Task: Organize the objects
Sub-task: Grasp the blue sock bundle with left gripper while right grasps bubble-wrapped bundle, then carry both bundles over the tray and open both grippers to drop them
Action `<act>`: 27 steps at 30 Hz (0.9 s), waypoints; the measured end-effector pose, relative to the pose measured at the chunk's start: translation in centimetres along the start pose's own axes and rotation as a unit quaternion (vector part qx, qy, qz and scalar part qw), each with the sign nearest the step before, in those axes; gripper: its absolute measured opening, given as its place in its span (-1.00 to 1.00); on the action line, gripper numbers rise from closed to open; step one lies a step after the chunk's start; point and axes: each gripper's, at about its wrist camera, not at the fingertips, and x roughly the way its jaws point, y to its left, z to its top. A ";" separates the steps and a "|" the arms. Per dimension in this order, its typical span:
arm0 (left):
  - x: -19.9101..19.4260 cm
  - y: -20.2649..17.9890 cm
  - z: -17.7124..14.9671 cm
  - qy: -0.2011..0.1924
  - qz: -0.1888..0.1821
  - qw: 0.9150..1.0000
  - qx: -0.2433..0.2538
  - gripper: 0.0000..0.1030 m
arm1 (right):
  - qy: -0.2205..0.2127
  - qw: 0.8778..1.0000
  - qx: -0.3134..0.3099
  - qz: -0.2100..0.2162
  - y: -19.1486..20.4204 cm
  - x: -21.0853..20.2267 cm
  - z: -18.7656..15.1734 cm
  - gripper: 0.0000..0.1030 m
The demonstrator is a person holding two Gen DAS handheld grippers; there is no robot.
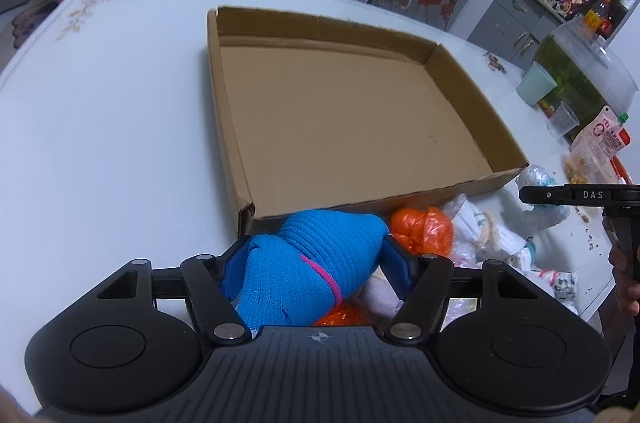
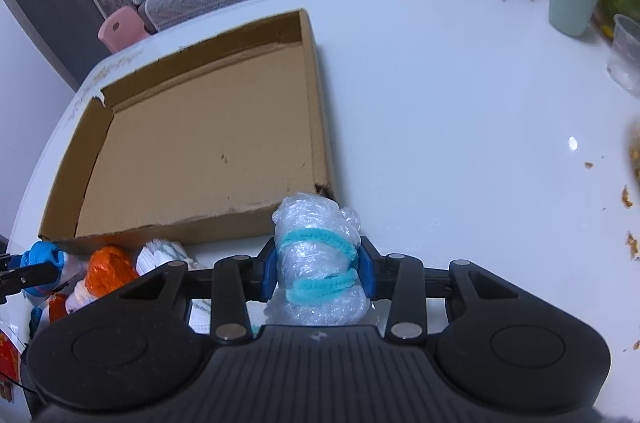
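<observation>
Nothing sits in the cardboard box (image 1: 352, 111) yet — its brown floor is bare in both views, so I think my tidying job has only just begun.

From my left wrist view, my left gripper (image 1: 316, 265) has its blue pads pressed on a blue knitted bundle (image 1: 316, 259) with a pink stripe. That bundle is right at the near wall of the box, not inside it. Just beside it lies an orange bundle (image 1: 422, 229), and next to that are some white rolled things (image 1: 492, 235) that look like socks. More orange plastic peeks out under the blue bundle. All of these are on the white table (image 1: 112, 127), outside the box. Far to the right I can see the black side of my other gripper.

From my right wrist view, my right gripper (image 2: 318, 273) is squeezed tight on a clear plastic bundle (image 2: 318, 263) tied round with a fuzzy teal string. This bundle stands at the near right corner of the box, again outside it. To the left the little pile waits — the orange one, white rolls and the blue one in my other gripper. A green cup (image 2: 572, 3) and a clear cup (image 2: 626, 57) stand far off to the right, with crumbs around them.

So I have two things in hand and none put away. I guess both must go over the wall into the box, and then the pile must follow.
</observation>
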 end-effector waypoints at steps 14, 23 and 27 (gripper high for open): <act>-3.9 -0.6 4.1 -0.073 -0.005 0.997 -0.017 0.40 | -0.059 0.998 -0.015 0.007 0.5 -3.3 3.8 -0.30; -3.2 -2.0 10.4 -0.128 0.003 0.991 -0.044 0.40 | -0.082 0.992 -0.066 0.069 6.9 -2.6 9.6 -0.30; 0.0 -1.3 12.4 -0.122 0.009 0.989 -0.080 0.40 | -0.064 0.990 -0.068 0.104 9.8 0.2 12.1 -0.30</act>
